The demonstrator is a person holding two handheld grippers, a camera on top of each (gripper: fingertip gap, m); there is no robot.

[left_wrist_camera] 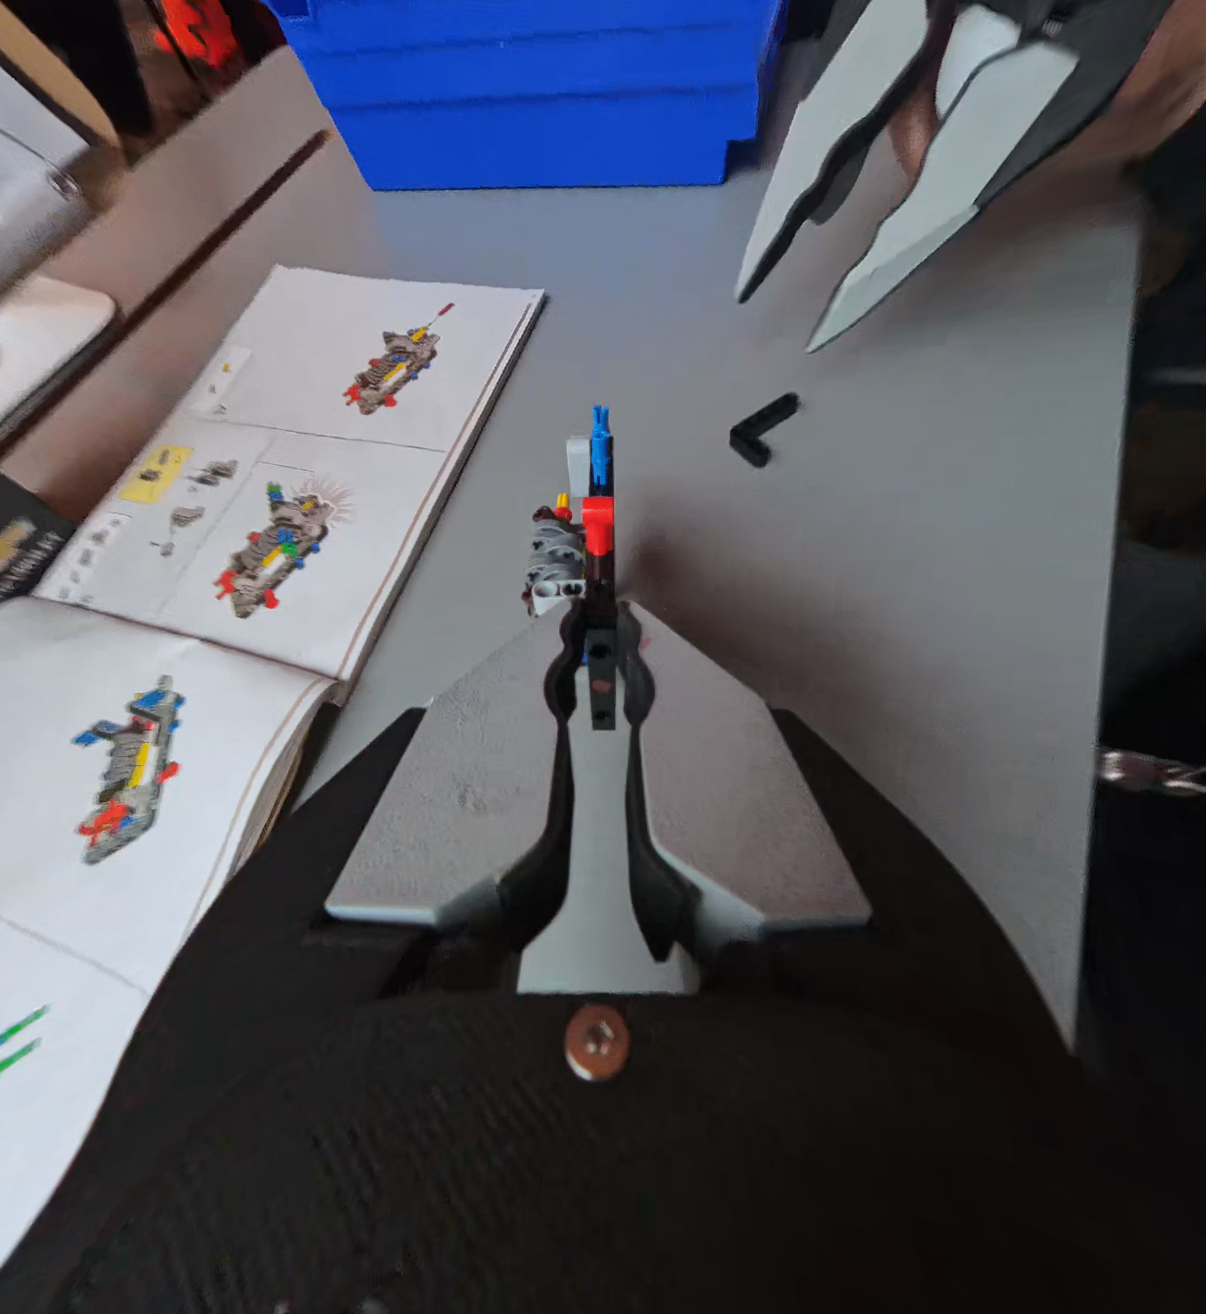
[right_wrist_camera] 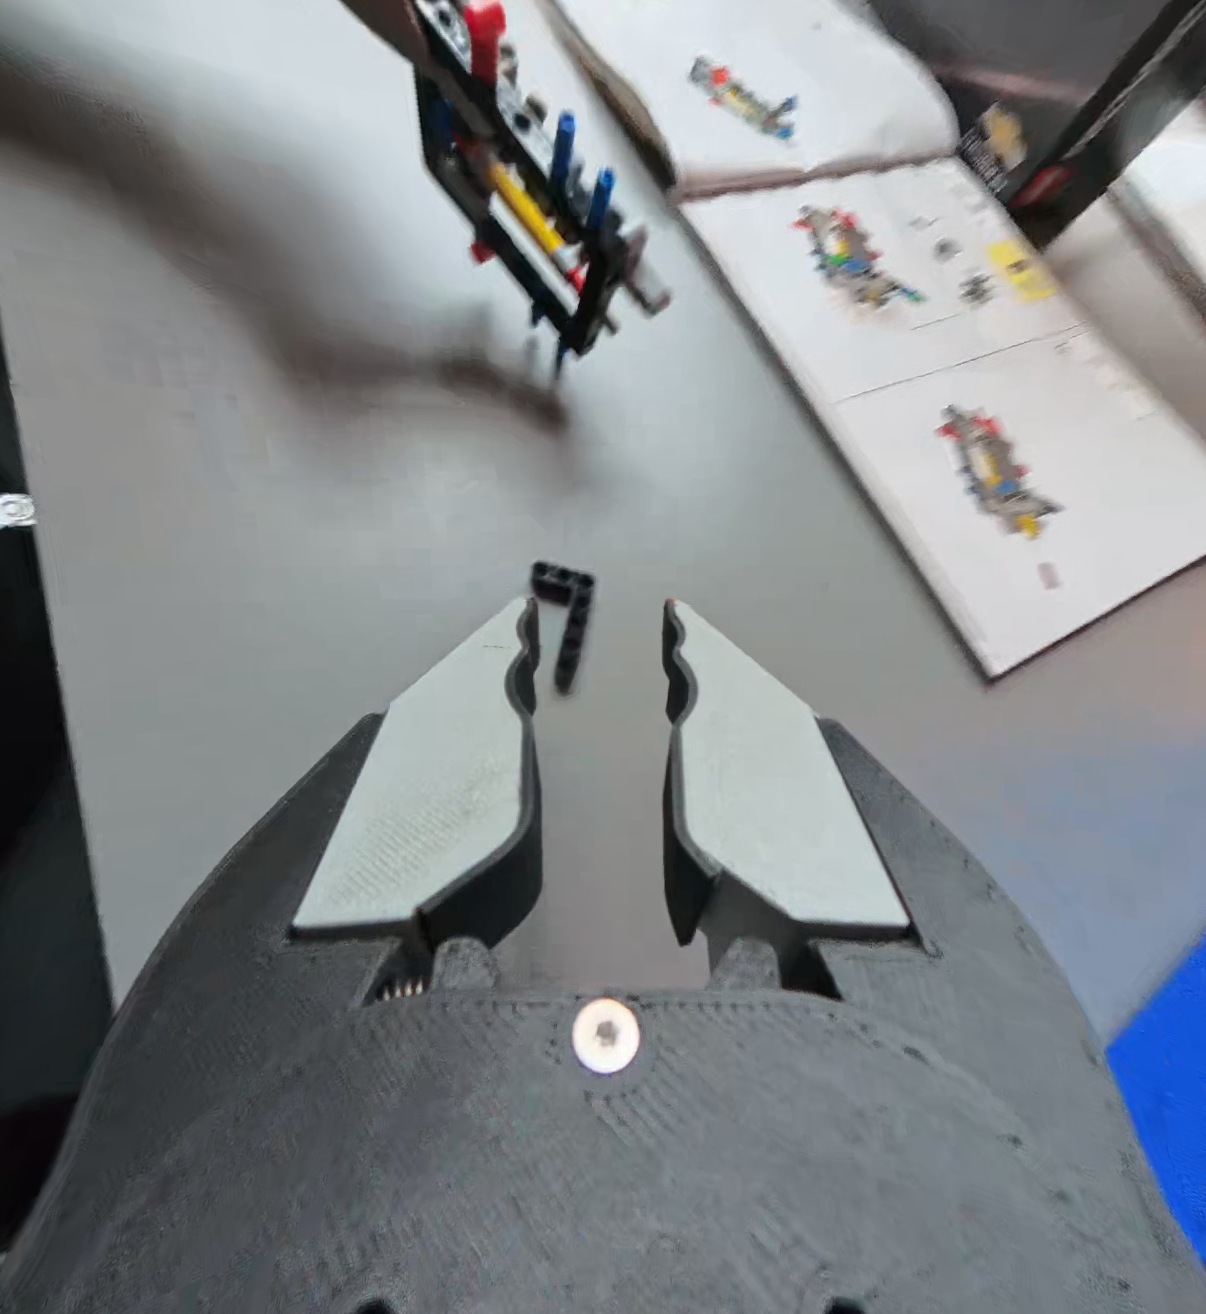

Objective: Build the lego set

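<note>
My left gripper (left_wrist_camera: 596,626) is clamped on the black beam of the lego assembly (left_wrist_camera: 579,540), lifted above the tabletop (left_wrist_camera: 906,569). My right gripper (right_wrist_camera: 596,611) hovers, jaws apart, around the black L-shaped piece (right_wrist_camera: 568,626) lying mid-table, beside the open instruction booklet (right_wrist_camera: 977,398).

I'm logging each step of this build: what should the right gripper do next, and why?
Probably ease the right gripper down and close on the black L-shaped piece. Its jaws are open, with the piece lying loose on the table between the fingertips, while the left gripper holds the assembly.
</note>
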